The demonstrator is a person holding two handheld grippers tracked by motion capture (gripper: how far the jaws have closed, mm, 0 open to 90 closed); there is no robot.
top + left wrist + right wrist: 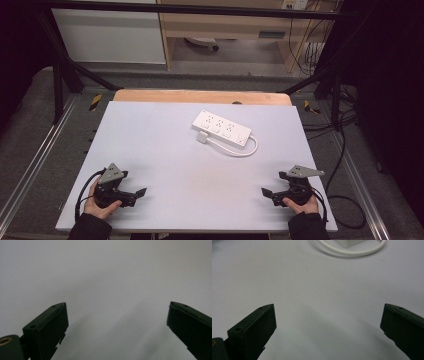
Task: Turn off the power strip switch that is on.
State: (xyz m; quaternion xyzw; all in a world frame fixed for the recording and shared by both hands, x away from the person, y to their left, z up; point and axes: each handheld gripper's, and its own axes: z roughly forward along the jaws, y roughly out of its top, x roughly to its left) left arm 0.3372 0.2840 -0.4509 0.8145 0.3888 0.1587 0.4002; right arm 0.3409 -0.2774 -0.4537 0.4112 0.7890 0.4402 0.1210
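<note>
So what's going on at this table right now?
A person sits at the table with tongs in each hand, both resting near the front edge. The left tongs and the right tongs are open and hold nothing. A white power strip lies farther back, right of centre, with its plug and looped cord beside it. Nothing is touching it yet, so work on it has not begun.

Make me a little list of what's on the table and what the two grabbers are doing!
table: pale grey board
thing on it: white power strip, far half, right of middle
cord: white cable looped beside the strip, plug lying by it
left hand-held gripper: open, holding nothing, near edge
right hand-held gripper: open, holding nothing, near edge
</note>
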